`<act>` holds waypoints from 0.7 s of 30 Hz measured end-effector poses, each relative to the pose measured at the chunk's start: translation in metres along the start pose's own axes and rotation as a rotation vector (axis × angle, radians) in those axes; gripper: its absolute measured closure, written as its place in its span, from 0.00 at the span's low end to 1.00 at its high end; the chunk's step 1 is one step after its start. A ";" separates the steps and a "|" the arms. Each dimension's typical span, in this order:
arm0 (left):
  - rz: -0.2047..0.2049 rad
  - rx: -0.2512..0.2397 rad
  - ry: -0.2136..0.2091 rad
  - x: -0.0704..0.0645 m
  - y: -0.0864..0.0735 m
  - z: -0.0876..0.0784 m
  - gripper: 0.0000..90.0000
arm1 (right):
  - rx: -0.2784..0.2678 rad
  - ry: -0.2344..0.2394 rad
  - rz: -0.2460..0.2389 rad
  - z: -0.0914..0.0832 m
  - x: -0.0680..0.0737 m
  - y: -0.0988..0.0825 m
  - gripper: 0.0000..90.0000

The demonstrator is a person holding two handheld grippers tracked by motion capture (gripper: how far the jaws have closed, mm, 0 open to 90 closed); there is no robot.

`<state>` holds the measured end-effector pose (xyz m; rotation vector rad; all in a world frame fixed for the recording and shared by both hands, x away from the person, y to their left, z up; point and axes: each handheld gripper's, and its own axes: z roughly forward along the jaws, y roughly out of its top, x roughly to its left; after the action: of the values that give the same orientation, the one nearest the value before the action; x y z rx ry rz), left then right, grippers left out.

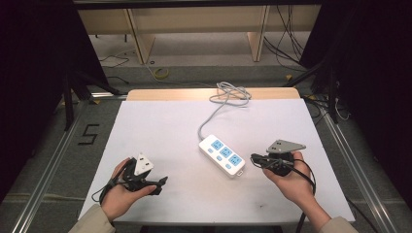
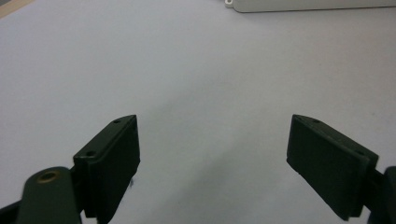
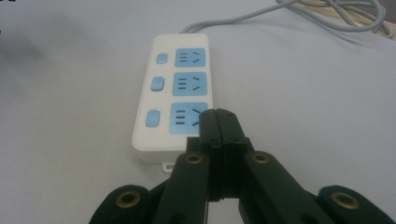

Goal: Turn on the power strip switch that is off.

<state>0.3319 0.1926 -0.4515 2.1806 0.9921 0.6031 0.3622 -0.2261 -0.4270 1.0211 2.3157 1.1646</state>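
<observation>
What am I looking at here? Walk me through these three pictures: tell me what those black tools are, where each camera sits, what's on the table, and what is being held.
A person sits at a table covered in white and holds a black two-jaw tool in each hand. The high view looks down from above the person. It shows the left hand-held gripper and the right hand-held gripper. The other two pictures come from cameras riding on those tools, looking along their jaws.

In the left gripper view the jaws stand wide apart with nothing between them. In the right gripper view the jaws are pressed together, empty, pointing at a white power strip with three blue sockets and three blue switches. Its grey cable runs to the table's far edge.
</observation>
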 end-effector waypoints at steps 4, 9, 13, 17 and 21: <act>0.000 0.000 0.000 0.000 0.000 0.000 0.19 | 0.001 0.002 -0.001 0.002 0.001 0.001 1.00; 0.000 0.000 0.000 0.000 0.000 0.000 0.19 | 0.003 0.004 -0.004 0.004 0.002 0.003 1.00; 0.000 -0.001 0.001 0.000 0.000 0.000 0.19 | 0.004 0.006 -0.006 0.006 0.002 0.005 1.00; -0.001 -0.001 0.000 0.000 0.000 0.000 0.19 | 0.005 0.007 -0.008 0.008 0.002 0.006 1.00; -0.001 -0.001 0.000 0.000 0.000 0.000 0.19 | 0.010 0.012 -0.009 0.010 0.004 0.007 1.00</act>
<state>0.3317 0.1922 -0.4516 2.1787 0.9927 0.6029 0.3682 -0.2149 -0.4272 1.0095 2.3351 1.1594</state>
